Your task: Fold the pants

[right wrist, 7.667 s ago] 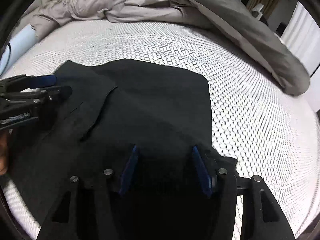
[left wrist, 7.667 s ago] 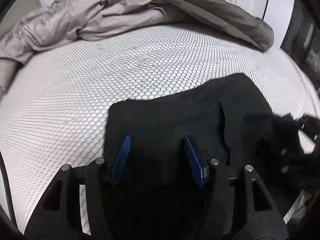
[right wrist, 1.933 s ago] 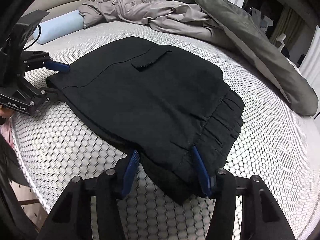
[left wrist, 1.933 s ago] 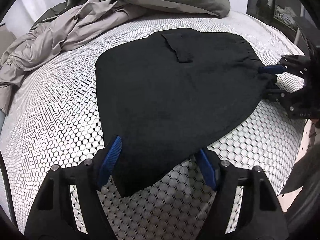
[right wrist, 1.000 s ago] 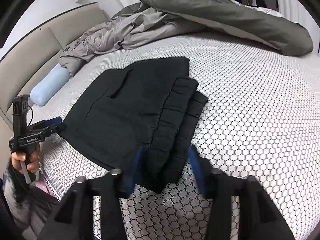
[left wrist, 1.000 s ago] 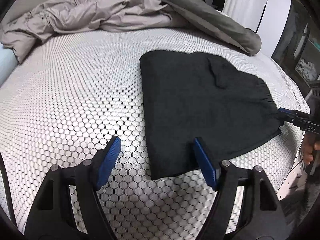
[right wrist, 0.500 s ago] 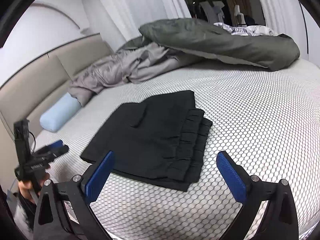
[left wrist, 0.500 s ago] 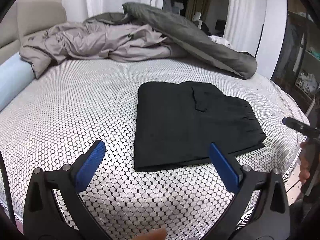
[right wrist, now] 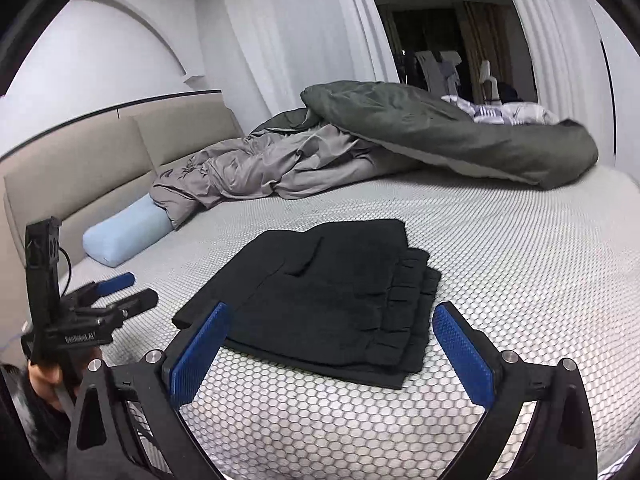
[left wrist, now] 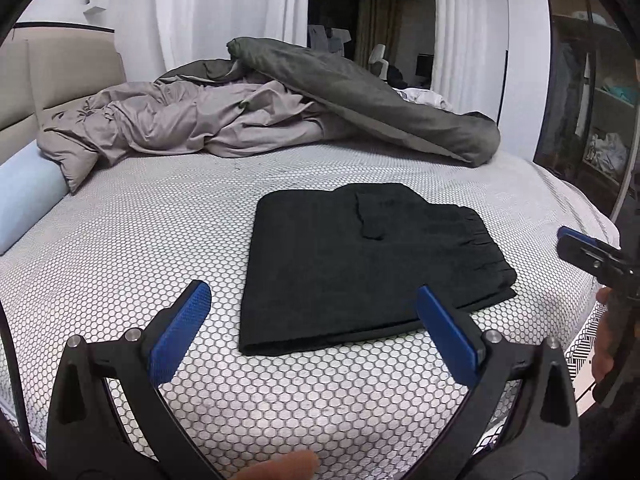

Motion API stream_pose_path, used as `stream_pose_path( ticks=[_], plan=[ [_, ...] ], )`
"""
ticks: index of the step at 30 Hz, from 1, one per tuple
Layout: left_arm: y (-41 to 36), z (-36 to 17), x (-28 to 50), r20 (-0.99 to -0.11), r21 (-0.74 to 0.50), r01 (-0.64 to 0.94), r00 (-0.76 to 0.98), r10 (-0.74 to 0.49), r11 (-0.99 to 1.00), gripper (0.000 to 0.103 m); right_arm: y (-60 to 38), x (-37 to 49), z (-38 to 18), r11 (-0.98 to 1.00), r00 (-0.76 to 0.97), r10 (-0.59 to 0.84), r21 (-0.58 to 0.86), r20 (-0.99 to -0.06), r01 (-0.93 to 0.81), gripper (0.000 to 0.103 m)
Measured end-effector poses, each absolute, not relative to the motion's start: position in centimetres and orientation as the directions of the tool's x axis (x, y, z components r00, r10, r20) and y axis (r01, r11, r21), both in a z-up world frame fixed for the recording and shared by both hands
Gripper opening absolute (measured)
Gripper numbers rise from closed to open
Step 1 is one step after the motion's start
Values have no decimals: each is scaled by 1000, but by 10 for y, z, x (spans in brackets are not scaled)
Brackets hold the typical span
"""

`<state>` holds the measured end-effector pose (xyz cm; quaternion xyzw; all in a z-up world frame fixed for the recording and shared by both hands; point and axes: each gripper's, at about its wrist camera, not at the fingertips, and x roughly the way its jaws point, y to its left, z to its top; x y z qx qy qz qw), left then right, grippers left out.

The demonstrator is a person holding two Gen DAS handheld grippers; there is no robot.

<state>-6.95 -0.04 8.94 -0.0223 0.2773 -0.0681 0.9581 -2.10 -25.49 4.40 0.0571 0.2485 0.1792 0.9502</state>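
Pants [left wrist: 360, 264], lying folded on the mattress [left wrist: 140, 248], look soft and limp; we judge the stacked edges the best hold. Left gripper [left wrist: 316, 328] and right gripper [right wrist: 332, 344] stand apart, empty, near them.

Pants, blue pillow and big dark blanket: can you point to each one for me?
pants [left wrist: 360, 264]: left wrist view, middle of the folded black stack.
blue pillow [right wrist: 124, 236]: right wrist view, middle of its light blue side.
dark blanket [right wrist: 440, 132]: right wrist view, top of the dark green heap.

"GenRobot.AI" on left tool [right wrist: 120, 294]
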Motion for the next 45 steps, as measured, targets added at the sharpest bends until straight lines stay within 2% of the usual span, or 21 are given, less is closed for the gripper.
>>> stream_pose_path(
  ticks=[9, 17, 27, 45],
  plan=[
    [-7, 84, -66, -551, -64, 141, 821, -152, 988, 102, -242, -13, 35, 939, 812, 343, 163, -472, -302, 103],
    [5, 83, -63, -551, -122, 141, 813, -185, 982, 102, -228, -19, 37, 936, 824, 348, 121, -447, -329, 103],
    [15, 85, -65, -540, -119, 141, 821, -183, 983, 102, -215, -27, 39, 929, 843, 358, 66, -402, -364, 103],
    [17, 84, -66, -542, -106, 155, 819, -188, 982, 102, -214, -23, 37, 929, 838, 356, 57, -414, -366, 103]
  ],
)
